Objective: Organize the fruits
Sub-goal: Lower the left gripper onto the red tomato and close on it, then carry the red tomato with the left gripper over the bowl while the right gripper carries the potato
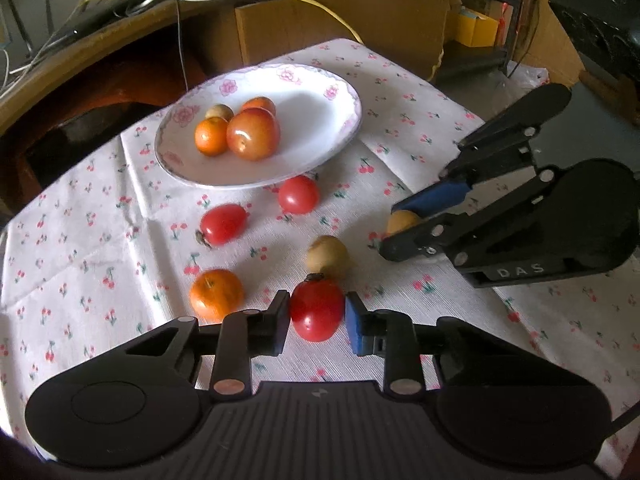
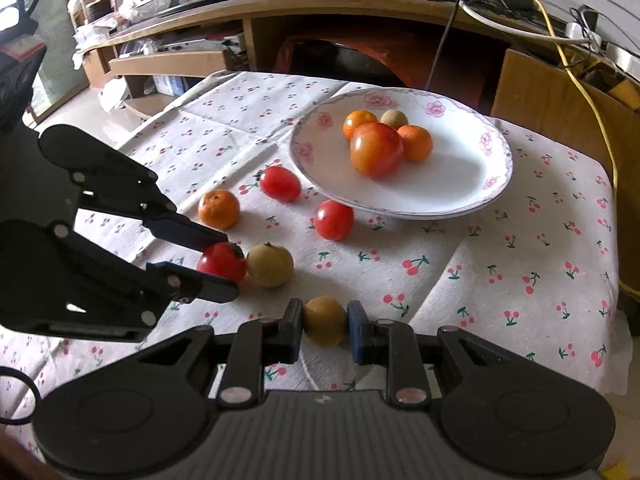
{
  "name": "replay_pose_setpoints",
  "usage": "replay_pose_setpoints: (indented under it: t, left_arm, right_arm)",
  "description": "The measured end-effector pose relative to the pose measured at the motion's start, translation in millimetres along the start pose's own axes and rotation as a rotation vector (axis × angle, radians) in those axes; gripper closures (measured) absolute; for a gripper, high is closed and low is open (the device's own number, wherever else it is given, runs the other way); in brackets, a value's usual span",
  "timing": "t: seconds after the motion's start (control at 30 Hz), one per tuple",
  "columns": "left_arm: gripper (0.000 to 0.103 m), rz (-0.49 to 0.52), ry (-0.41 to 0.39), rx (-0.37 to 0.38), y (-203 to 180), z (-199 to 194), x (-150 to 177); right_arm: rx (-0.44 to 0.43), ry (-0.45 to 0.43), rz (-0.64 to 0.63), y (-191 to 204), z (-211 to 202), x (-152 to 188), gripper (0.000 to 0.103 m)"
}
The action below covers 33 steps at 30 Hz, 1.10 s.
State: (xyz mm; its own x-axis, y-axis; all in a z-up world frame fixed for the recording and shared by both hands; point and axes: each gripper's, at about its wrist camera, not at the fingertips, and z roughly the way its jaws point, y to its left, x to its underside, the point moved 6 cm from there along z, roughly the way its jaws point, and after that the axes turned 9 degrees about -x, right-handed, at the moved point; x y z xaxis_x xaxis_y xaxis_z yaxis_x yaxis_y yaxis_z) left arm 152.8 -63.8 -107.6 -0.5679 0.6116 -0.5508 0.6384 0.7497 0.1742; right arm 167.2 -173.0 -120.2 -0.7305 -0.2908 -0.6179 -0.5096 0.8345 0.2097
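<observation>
My left gripper (image 1: 317, 317) is shut on a red tomato (image 1: 317, 310) low over the cherry-print cloth; it also shows in the right wrist view (image 2: 218, 266). My right gripper (image 2: 324, 322) is shut on a small tan fruit (image 2: 325, 320), also seen in the left wrist view (image 1: 402, 222). A white floral plate (image 1: 320, 128) holds a large tomato (image 1: 253, 133), two oranges and a small tan fruit. Loose on the cloth lie two red tomatoes (image 1: 222, 224) (image 1: 298, 194), an orange (image 1: 216, 294) and a tan fruit (image 1: 327, 258).
The cloth (image 2: 500, 248) covers a small table whose edges drop off on the right and far left. A wooden desk (image 2: 360, 12) with cables stands behind it, and a cardboard box (image 1: 340, 28) is beyond the plate.
</observation>
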Motion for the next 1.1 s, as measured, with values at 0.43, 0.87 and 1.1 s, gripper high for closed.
replay_pose_setpoints:
  t: [0.43,0.87,1.1]
  left_arm:
    - [0.061,-0.012,0.038,-0.045,-9.3,-11.8,28.9]
    - [0.037,-0.010,0.012,-0.093,-9.9,-36.7,44.7]
    - [0.038,0.001,0.035,-0.108,-22.4,-50.0,61.4]
  right_arm:
    - [0.001,0.027,-0.110,19.7,-3.5,16.2,0.053]
    - [-0.027,0.044,-0.178,24.2,-4.5,21.1,0.047]
    - [0.010,0.059,-0.201,32.1,-4.7,22.4,0.052]
